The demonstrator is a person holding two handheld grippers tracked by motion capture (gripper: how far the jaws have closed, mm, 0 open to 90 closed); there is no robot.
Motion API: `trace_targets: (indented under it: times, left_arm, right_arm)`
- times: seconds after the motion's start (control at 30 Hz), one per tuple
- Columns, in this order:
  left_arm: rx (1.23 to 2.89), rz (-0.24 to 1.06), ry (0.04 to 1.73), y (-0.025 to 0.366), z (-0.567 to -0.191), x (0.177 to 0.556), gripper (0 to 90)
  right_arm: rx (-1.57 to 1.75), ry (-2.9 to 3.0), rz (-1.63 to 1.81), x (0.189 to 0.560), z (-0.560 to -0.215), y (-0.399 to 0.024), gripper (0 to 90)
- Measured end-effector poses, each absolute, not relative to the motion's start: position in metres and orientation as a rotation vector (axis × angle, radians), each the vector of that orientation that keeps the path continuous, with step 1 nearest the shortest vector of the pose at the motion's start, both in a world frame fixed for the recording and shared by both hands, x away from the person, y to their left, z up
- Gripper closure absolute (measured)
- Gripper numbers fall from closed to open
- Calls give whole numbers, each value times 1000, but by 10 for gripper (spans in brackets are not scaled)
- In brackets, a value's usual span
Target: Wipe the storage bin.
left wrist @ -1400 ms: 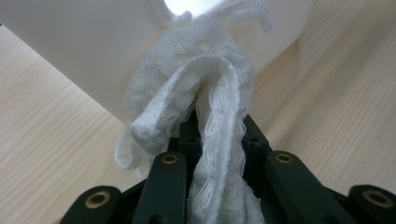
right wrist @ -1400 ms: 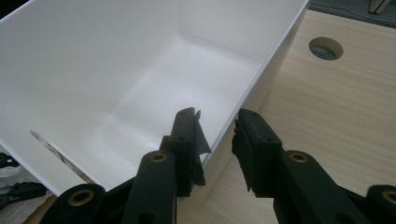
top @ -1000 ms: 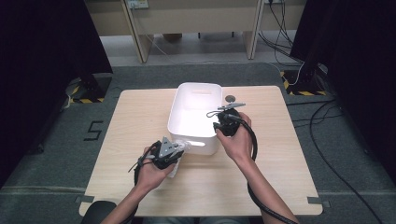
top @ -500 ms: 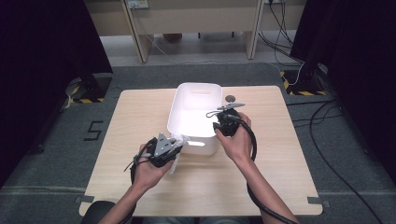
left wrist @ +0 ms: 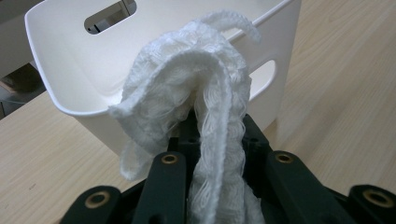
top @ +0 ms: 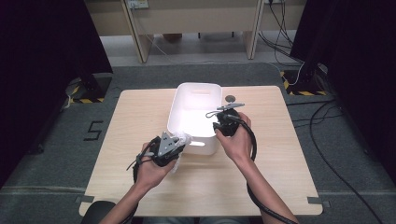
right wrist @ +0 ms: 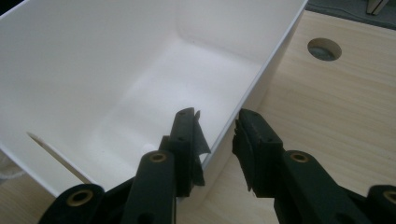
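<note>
Grey carpet floor (top: 355,186), dark curtains at both sides. One table (top: 140,112): pale wood-grain top, rectangular, with a round cable hole (right wrist: 324,49) near the far edge. One bin (top: 180,105): white smooth plastic, rectangular, rounded corners, slot handles in its short walls, nothing inside; stands mid-table. One cloth (left wrist: 205,93): white open-knit fabric, bunched and draped, pinched by the left gripper (left wrist: 212,140), its jaws closed tight on it; held just outside the bin's near wall, level with the rim. Right gripper (right wrist: 217,140): two black jaws part open, straddling the bin's right wall, one inside, one outside; contact unclear.
</note>
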State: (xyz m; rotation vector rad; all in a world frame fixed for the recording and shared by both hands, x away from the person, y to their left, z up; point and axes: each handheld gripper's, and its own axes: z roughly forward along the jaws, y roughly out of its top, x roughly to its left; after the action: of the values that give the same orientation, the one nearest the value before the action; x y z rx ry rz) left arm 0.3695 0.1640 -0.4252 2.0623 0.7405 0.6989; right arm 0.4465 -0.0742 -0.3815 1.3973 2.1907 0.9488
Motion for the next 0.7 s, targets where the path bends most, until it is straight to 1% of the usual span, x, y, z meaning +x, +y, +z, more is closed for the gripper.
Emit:
trace_targets:
  times: [0.3,0.7]
  left_arm:
    - [2075,680,733,155,-424,369,756]
    - [2084,682,731,153,-424,370,756]
  right_arm:
    - [1390,2191,948,447,-382,-74,685]
    - [1395,2190,949,447,-382,-74,683]
